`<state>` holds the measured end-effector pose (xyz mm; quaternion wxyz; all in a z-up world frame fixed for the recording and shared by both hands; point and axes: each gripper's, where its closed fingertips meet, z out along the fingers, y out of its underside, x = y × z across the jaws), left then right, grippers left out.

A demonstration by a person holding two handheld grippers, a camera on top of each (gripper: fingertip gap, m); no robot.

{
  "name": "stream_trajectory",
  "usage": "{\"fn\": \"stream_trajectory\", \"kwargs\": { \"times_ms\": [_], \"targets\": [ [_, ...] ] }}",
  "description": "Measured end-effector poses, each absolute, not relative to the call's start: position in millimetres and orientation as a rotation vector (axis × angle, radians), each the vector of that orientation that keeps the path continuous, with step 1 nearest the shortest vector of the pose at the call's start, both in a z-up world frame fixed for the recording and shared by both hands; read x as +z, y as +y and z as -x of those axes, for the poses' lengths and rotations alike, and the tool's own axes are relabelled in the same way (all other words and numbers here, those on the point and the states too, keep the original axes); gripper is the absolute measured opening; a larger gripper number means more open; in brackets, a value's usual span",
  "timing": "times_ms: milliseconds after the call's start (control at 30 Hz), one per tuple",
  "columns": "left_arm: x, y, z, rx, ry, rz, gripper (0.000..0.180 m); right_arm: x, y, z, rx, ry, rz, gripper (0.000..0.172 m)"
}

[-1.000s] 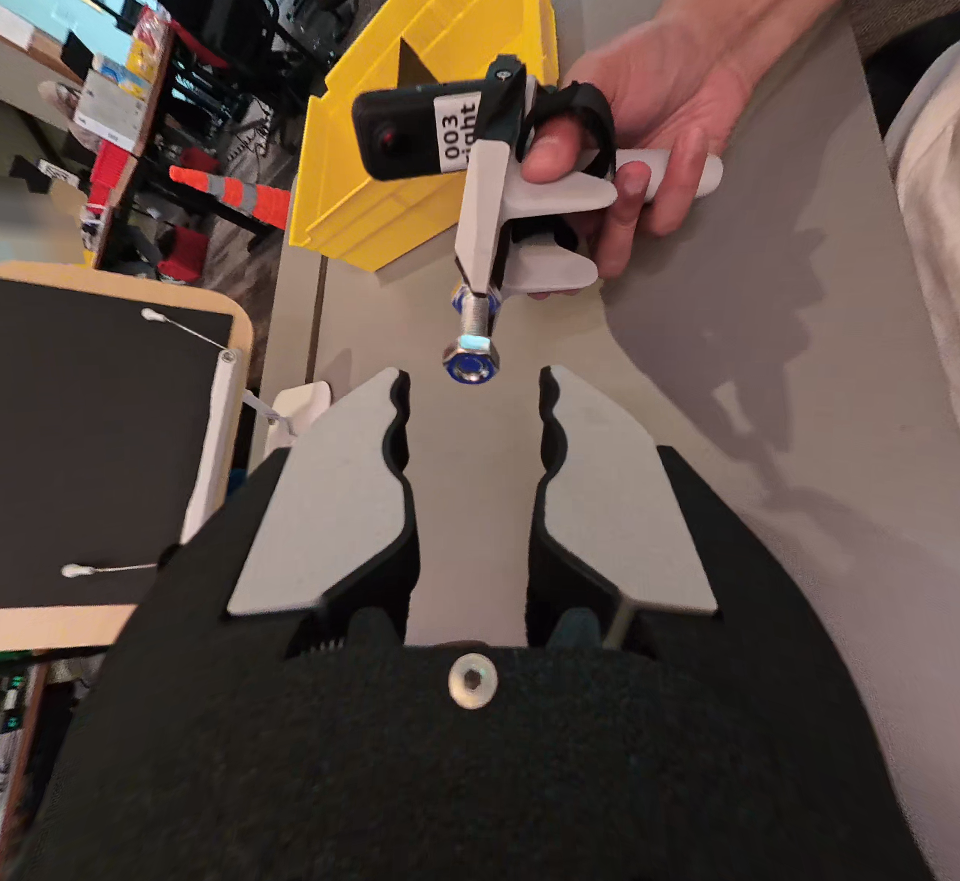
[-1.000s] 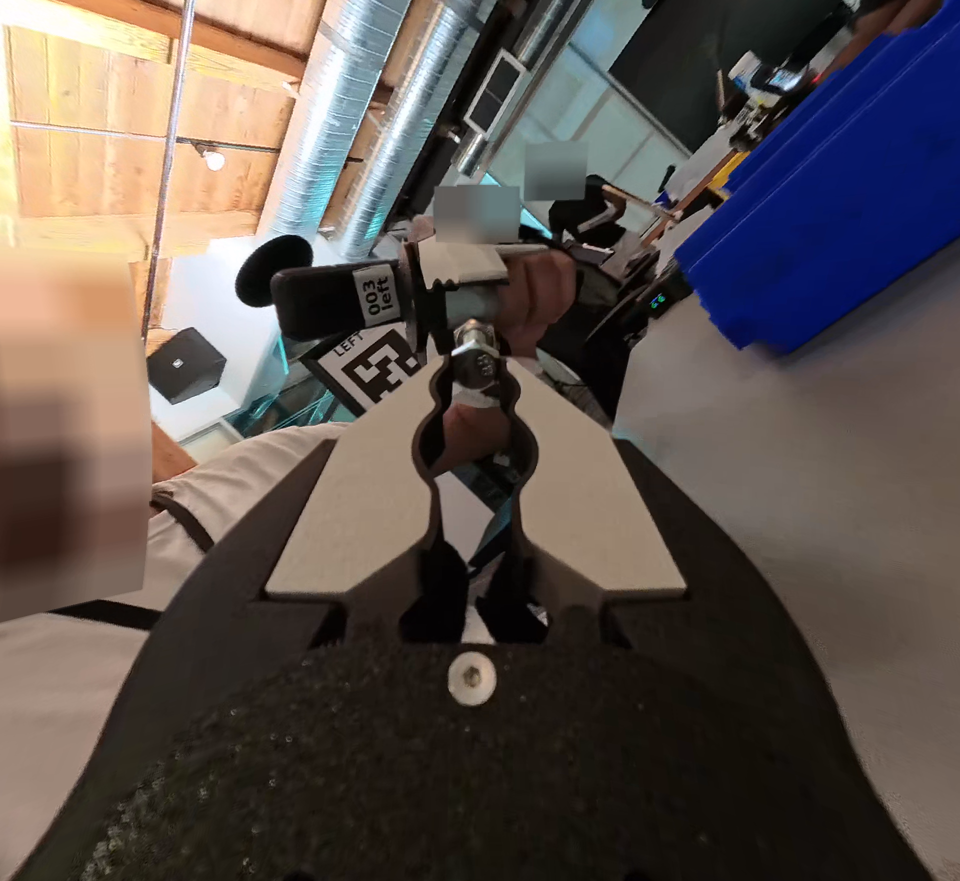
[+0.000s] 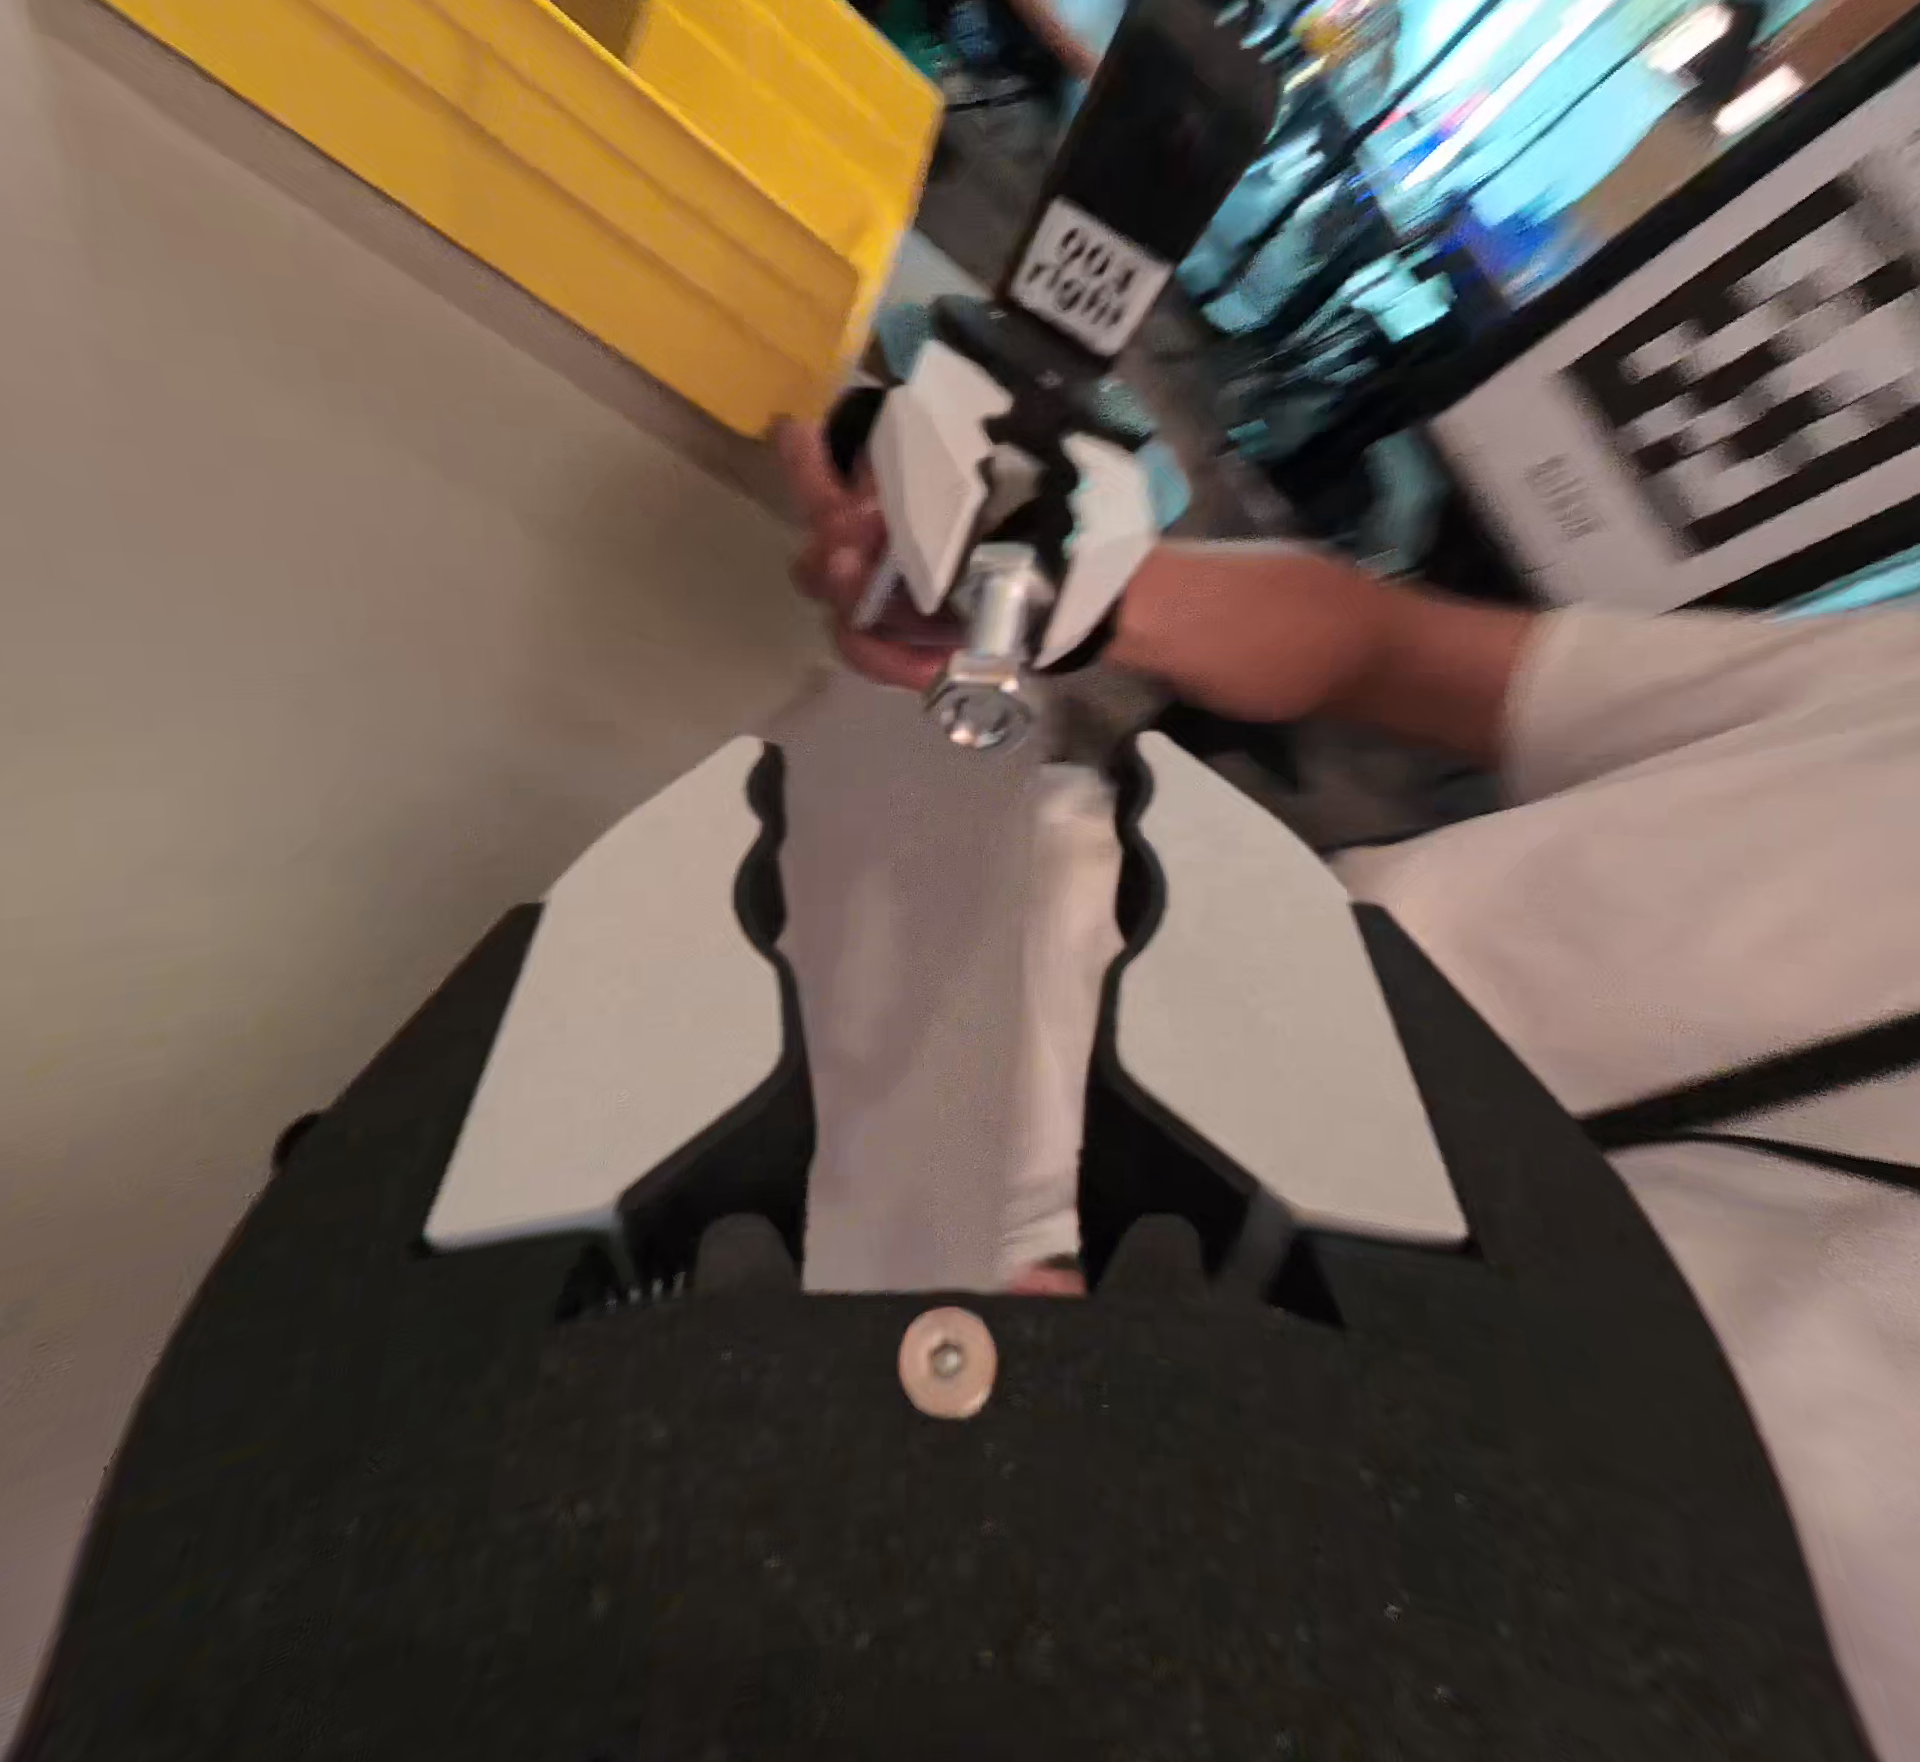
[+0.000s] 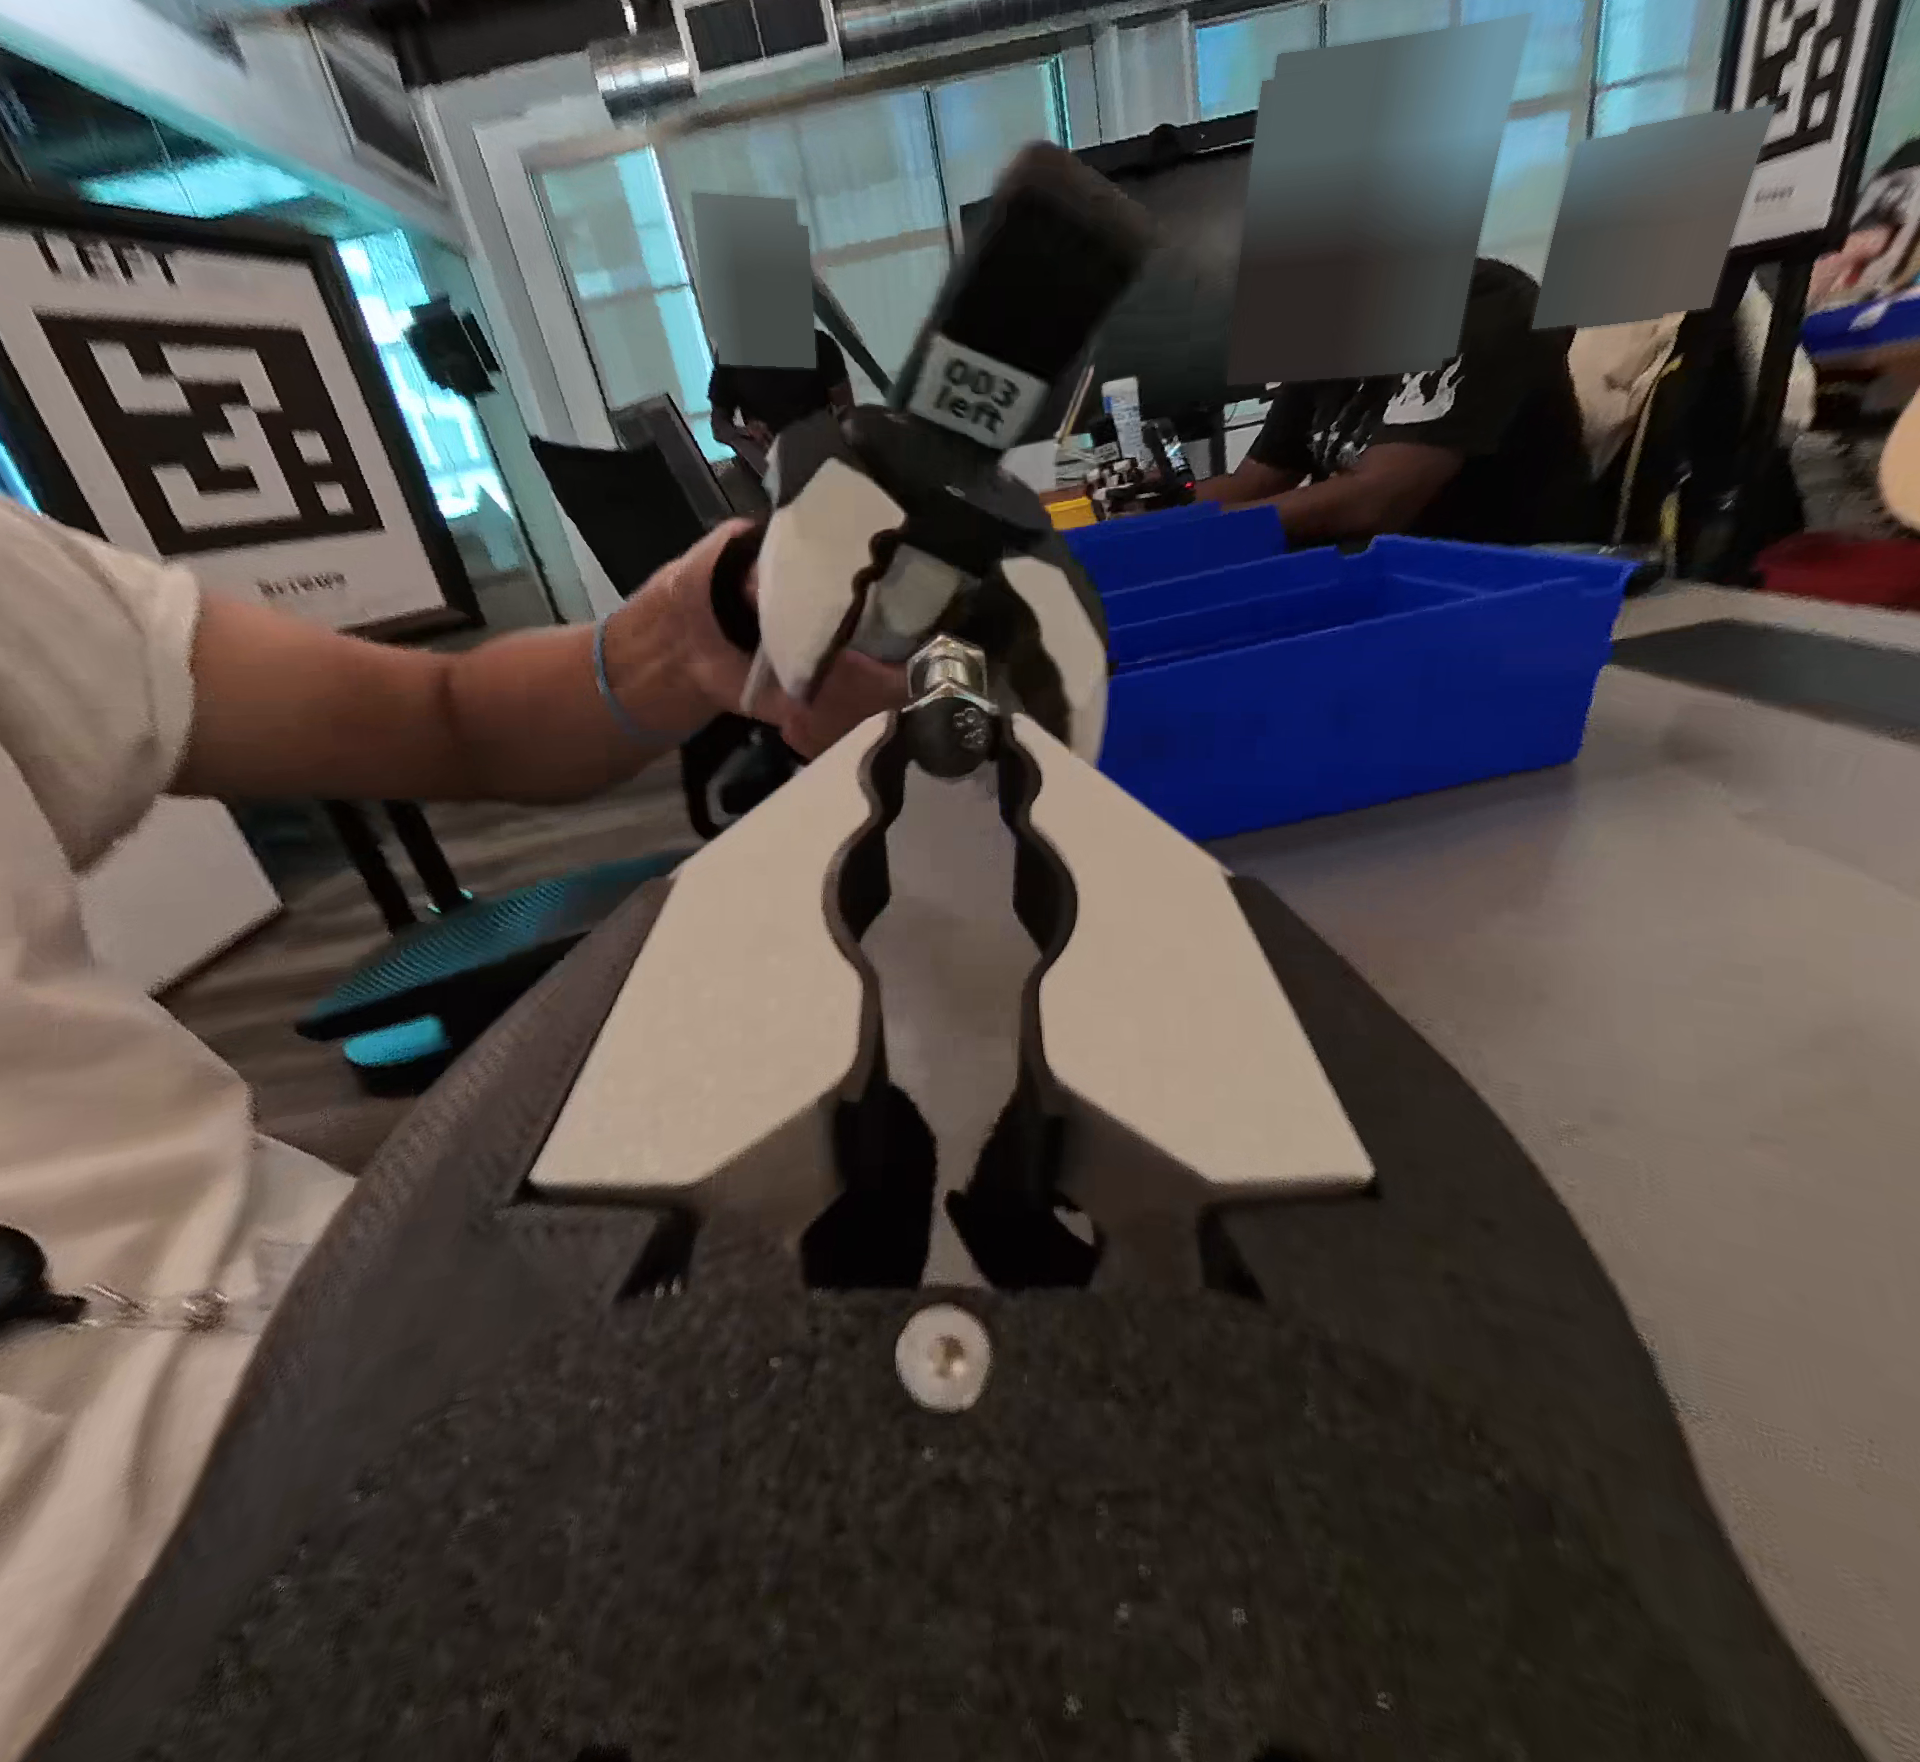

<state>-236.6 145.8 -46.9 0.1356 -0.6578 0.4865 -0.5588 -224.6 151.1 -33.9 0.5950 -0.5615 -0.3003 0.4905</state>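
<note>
The right tool [image 4: 951, 736] is pinching the head of a silver hex bolt [image 4: 948, 720] carrying a threaded-on nut [image 3: 982, 720], above the grey table [image 4: 1558, 985]. The left tool [image 3: 951, 756] is standing spread and empty just before the nut, near a yellow plastic bin [image 3: 520, 102].
</note>
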Motion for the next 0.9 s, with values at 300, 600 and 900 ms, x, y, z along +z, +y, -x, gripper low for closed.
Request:
{"fn": "stream_trajectory", "kwargs": {
  "times_ms": [300, 600, 900],
  "targets": [
    [-36, 154, 246, -0.368, 1.801, 1.079, 0.038, -32, 147, 221, 1.703, -0.485, 1.414, 0.017],
    [-44, 140, 239, -0.283, 1.893, 0.978, 0.036, -34, 133, 235, 1.929, -0.493, 1.451, 0.016],
    [-35, 135, 235, -0.709, 1.761, 1.313, 0.02, -21, 136, 229, 1.591, -0.596, 1.253, 0.017]
  ]
}}
